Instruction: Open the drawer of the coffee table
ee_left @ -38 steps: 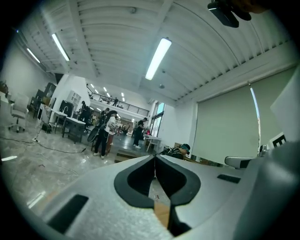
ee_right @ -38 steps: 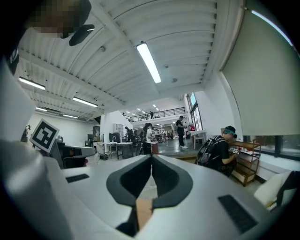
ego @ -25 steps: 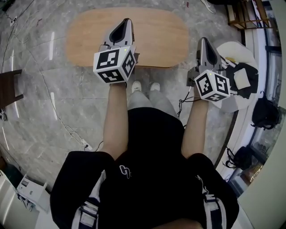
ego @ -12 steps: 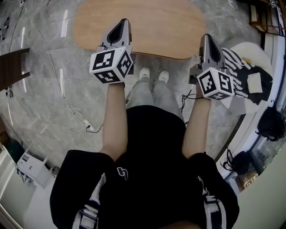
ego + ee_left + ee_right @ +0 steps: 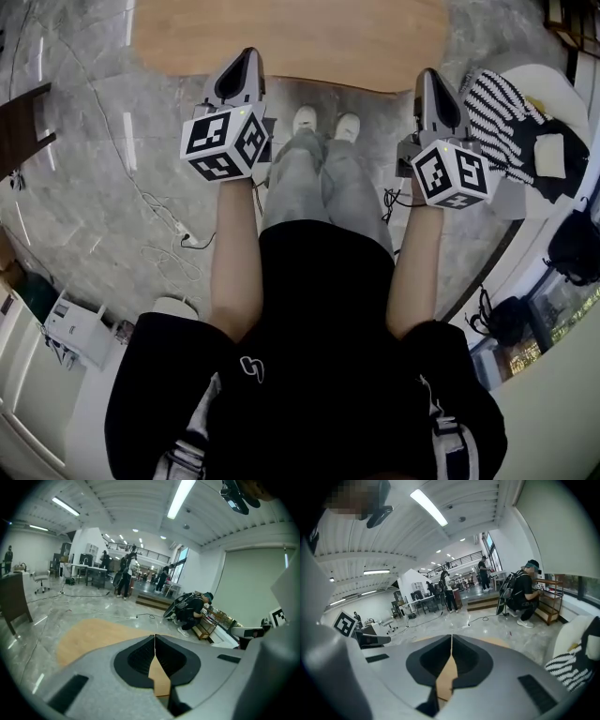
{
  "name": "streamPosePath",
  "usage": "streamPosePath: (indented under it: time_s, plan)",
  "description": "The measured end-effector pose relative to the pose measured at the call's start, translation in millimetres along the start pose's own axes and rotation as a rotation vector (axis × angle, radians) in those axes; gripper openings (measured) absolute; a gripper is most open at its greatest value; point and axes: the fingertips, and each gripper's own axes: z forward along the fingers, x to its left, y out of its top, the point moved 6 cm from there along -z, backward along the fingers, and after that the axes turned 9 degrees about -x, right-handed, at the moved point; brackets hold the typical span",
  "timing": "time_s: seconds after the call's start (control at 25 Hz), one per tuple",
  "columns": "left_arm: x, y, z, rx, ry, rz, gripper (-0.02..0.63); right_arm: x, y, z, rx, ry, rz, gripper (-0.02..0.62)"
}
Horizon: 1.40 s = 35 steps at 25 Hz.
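Note:
The coffee table (image 5: 300,37) has an oval light-wood top and stands on the marble floor ahead of the person's feet; its drawer is hidden under the top from here. My left gripper (image 5: 246,58) is shut with nothing in it, tip just at the table's near edge on the left. My right gripper (image 5: 433,77) is shut and empty too, held off the table's right end. In the left gripper view the wooden top (image 5: 89,637) spreads beyond the closed left gripper (image 5: 155,637). The right gripper view shows a strip of the top (image 5: 501,642) past the closed right gripper (image 5: 451,637).
A white seat (image 5: 553,103) with a striped cushion (image 5: 502,108) and dark items stands right of the table. A dark chair (image 5: 23,131) is at the left, cables (image 5: 155,220) trail over the floor, a white box (image 5: 75,333) lies lower left. People stand and crouch far off (image 5: 192,611).
Both grippers have dropped lower and tilted down toward the table's near edge. The table has slid up in the head view, and the person's legs show more between the arms.

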Motion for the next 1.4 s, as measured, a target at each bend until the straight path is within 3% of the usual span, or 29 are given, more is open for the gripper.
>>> streamPosePath:
  time_s: [0.56, 1.4]
  plan:
    - [19.8, -109.7, 11.1, 0.141, 0.001, -0.025, 0.011, -23.7, -99.9, -2.1, 0.175, 0.017, 0.005, 0.012]
    - [54.8, -257.3, 21.8, 0.308, 0.014, 0.008, 0.011, -52.6, -245.5, -9.6, 0.379, 0.055, 0.020, 0.012]
